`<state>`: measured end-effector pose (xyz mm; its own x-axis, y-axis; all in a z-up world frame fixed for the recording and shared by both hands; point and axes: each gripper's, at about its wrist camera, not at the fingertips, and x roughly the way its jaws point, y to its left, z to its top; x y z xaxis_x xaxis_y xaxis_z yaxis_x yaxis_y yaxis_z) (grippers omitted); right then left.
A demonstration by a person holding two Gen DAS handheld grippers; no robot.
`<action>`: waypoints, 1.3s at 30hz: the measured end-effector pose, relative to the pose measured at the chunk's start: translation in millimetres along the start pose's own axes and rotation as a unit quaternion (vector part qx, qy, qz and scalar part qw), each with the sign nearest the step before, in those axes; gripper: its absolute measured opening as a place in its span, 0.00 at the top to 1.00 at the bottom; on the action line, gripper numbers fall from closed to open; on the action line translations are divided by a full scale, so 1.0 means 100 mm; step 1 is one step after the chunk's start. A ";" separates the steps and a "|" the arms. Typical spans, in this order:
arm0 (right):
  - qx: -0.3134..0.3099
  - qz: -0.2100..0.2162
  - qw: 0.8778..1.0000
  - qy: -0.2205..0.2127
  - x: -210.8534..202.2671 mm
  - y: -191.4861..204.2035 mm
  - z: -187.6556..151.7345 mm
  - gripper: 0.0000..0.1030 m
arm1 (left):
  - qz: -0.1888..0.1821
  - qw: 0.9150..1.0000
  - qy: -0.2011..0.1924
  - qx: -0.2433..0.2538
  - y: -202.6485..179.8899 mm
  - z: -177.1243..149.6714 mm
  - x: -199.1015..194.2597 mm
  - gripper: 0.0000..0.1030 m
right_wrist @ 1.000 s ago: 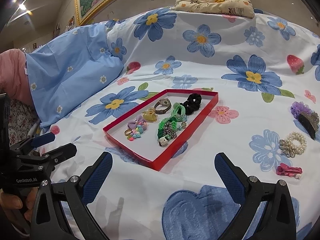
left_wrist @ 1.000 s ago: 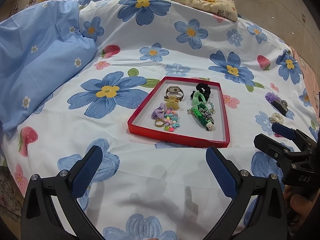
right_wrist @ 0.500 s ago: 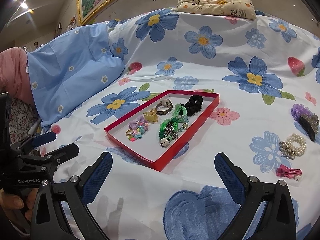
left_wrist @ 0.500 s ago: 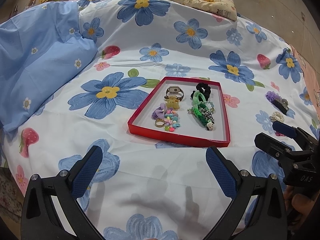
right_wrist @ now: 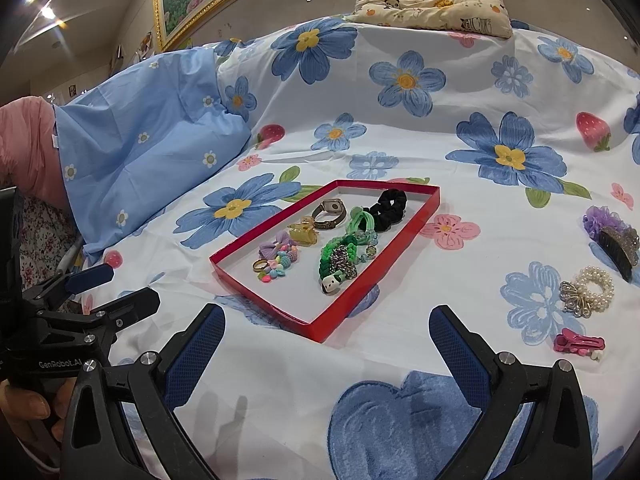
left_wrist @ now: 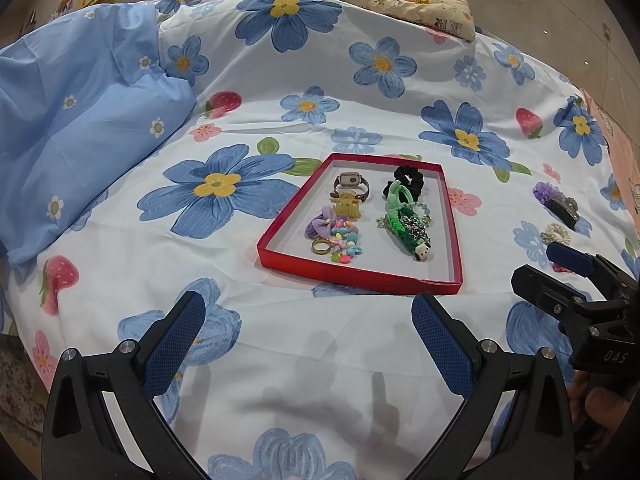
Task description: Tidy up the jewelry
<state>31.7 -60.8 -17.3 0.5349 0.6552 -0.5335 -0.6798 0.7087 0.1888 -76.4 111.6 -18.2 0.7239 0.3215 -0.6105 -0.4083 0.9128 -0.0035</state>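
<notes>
On the floral sheet [left_wrist: 120,248], red tray [left_wrist: 280,236] unmoved — both grippers static, empty.

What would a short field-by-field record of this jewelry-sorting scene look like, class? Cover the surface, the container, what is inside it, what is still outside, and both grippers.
surface: floral bedsheet
container: red tray, shallow, open
inside tray: watch, black scrunchie, gold ring, green braided bracelet
outside tray, on its right: pearl scrunchie, pink hair clip, dark claw clip
left gripper: open, empty
right gripper: open, empty
</notes>
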 end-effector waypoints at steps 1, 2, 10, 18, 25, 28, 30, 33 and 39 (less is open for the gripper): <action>0.000 0.000 1.000 0.000 0.00 0.00 0.00 0.00 | 0.000 1.000 0.000 0.000 0.00 0.01 0.00 0.00; 0.001 0.000 1.000 0.000 0.00 0.00 0.00 0.00 | 0.000 1.000 0.000 0.001 0.00 0.01 0.01 0.00; 0.000 0.001 1.000 0.000 0.00 0.00 0.00 0.00 | 0.003 1.000 -0.003 0.005 0.00 0.00 0.03 0.00; 0.001 0.001 1.000 0.001 0.00 0.00 0.01 0.00 | 0.000 1.000 -0.001 0.004 0.01 0.01 0.04 0.00; 0.001 0.002 1.000 0.001 0.00 0.01 0.01 0.00 | -0.002 1.000 0.001 0.004 0.00 0.01 0.05 0.00; 0.001 0.002 1.000 0.001 0.00 0.02 0.01 0.00 | -0.003 1.000 0.002 0.004 0.00 0.02 0.06 0.00; 0.002 0.002 1.000 0.001 0.00 0.02 0.02 0.00 | -0.003 1.000 0.004 0.003 0.00 0.02 0.08 0.00; 0.003 0.001 1.000 0.001 0.01 0.00 0.03 0.00 | -0.008 1.000 0.007 0.000 -0.01 0.03 0.11 0.00; 0.006 -0.002 1.000 0.003 0.02 -0.03 0.07 0.00 | -0.015 1.000 0.012 0.000 -0.02 0.08 0.15 0.00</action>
<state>37.7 -60.0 -13.3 0.5341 0.6510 -0.5394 -0.6717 0.7142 0.1968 -60.1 116.4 -21.1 0.7220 0.2871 -0.6295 -0.3862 0.9221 -0.0224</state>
